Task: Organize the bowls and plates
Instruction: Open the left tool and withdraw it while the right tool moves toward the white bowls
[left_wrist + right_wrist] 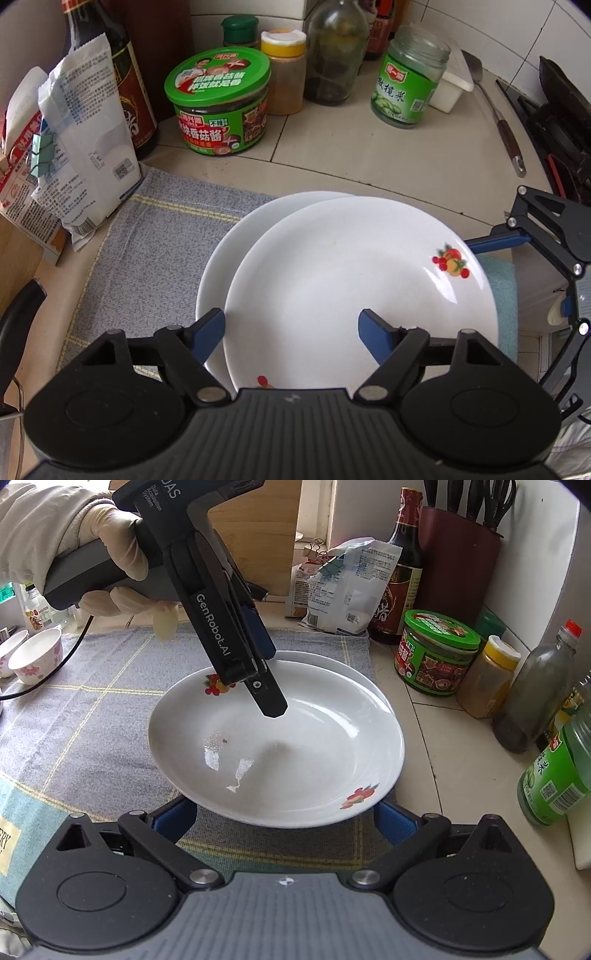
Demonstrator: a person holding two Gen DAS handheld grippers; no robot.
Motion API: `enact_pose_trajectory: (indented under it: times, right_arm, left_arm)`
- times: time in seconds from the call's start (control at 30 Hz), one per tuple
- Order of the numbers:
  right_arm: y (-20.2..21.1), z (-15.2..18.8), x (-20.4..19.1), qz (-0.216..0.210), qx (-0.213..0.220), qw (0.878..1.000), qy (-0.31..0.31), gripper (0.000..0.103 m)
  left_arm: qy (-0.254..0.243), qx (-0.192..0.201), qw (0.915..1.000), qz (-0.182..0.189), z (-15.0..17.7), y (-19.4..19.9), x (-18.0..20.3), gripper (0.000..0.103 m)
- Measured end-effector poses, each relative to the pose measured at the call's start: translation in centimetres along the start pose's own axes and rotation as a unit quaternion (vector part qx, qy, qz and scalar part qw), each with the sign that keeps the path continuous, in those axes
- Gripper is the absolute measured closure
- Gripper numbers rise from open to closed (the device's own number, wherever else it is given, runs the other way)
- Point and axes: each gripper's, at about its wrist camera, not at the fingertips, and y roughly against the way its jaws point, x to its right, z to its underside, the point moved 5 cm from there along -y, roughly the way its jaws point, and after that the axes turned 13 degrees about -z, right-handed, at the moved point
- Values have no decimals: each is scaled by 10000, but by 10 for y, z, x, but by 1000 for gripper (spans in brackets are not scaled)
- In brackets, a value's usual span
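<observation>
Top plate [354, 273]: glossy white round, fruit decals on rim; centre frame, stacked off-centre on 2nd white plate [221, 266].
Cloth [155, 229]: grey woven, yellow stripes, under the plates on tiled worktop [369, 155].
Your left claw [291, 328]: released, blue pads apart over the top plate's near rim, nothing gripped.
Your right claw [284, 821]: blue pads wide apart at the plate's edge; can't tell if it grips.
Jars: green-lidded, glass, upper frame.
Bowls [35, 655]: small, floral, left edge, right view.
</observation>
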Motion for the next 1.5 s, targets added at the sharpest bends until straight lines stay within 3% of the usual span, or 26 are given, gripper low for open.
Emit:
enact_pose_trajectory:
  times: [0.27,0.37,0.47,0.67,0.8,0.93,0.97,1.07,1.3,1.5]
  right_arm:
    - [-2,-3,0,35,27,10000,21,0]
    - [-3,-3,-1,43,24,10000,3,0]
    - [-4,-5,0,62,-1,10000,-56,0]
    - [-2,-12,2,125,42,9998,-173,0]
    - [3,-16,2,188,175,9995,-175,0]
    - [8,-20,0,264,354,9990,-90,0]
    - [9,-22,-1,277,403,9988,-46,0]
    - [9,-28,-9,168,529,9984,109,0]
    - [-12,-50,-50,-224,718,9967,304,0]
    - [-35,-62,-108,-495,589,9954,568,0]
  left_arm:
    - [182,337,9991,-167,8,19,3,23]
    - [245,636,9968,-427,14,32,4,16]
    - [300,924,9927,-719,21,43,8,10]
    - [432,1403,9818,-1204,35,62,19,10]
    - [849,1716,9717,-1385,49,86,23,10]
    - [1521,1912,9556,-1645,72,114,28,8]
    - [1715,1961,9495,-1750,79,122,30,3]
    - [2367,2050,9252,-2144,109,142,37,2]
    - [2879,1727,8841,-3251,183,160,51,2]
    - [3139,1503,8652,-3609,244,172,48,2]
